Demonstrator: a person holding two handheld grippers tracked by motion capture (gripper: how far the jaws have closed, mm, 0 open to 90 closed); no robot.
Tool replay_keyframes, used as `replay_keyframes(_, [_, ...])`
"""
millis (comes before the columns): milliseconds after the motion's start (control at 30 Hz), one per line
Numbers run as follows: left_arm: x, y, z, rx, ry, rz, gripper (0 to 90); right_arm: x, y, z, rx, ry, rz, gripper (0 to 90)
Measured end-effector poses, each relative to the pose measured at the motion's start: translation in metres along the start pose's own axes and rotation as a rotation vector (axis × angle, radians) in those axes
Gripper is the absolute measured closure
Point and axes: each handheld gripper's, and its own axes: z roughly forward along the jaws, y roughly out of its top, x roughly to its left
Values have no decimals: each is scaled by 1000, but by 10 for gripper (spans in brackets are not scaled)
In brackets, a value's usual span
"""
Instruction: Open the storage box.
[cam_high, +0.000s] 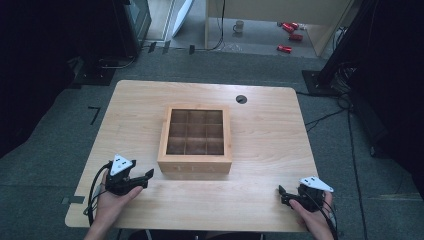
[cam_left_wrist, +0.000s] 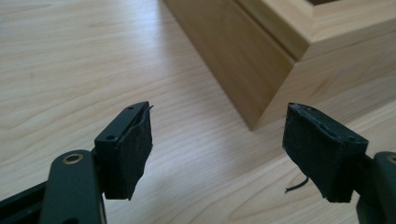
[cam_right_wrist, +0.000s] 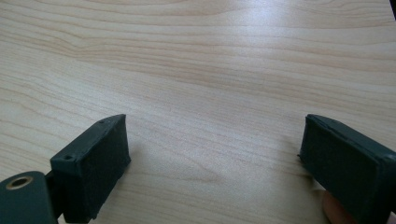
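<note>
Compartmented box (cam_high: 195, 140) at centre of table (cam_high: 260, 145). Cable hole (cam_high: 241, 99) behind box, toward right. Left gripper (cam_high: 148, 176) near front-left box corner, apart from it. Right gripper (cam_high: 283, 196) at front right, well apart from box.

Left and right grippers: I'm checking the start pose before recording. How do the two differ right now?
The left gripper sits close to the wooden box, near its front left corner; the right gripper is well away from it, near the table's front right edge. The left gripper view shows the box corner ahead of its jaws; the right gripper view shows bare tabletop. Both are open, empty and hand-held.
</note>
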Motion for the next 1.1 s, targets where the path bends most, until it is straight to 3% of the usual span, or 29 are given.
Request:
replay_keyframes(433, [-16, 12, 15, -8, -53, 22, 405, 0, 0, 0, 1, -5, 6, 79])
replay_keyframes(500, [-17, 13, 16, -8, -72, 22, 413, 0, 0, 0, 0, -5, 5, 80])
replay_keyframes(600, [-20, 14, 18, -12, -105, 51, 504, 0, 0, 0, -2, -14, 15, 90])
replay_keyframes(667, [-20, 14, 18, -15, -123, 46, 528, 1, 1, 0, -12, -25, 23, 138])
replay_keyframes(767, [-20, 14, 18, -21, -138, 43, 554, 2, 1, 0, -16, -30, 27, 139])
replay_keyframes(1100, [-17, 18, 16, -16, -155, 52, 579, 20, 10, -3, -60, 16, 13, 139])
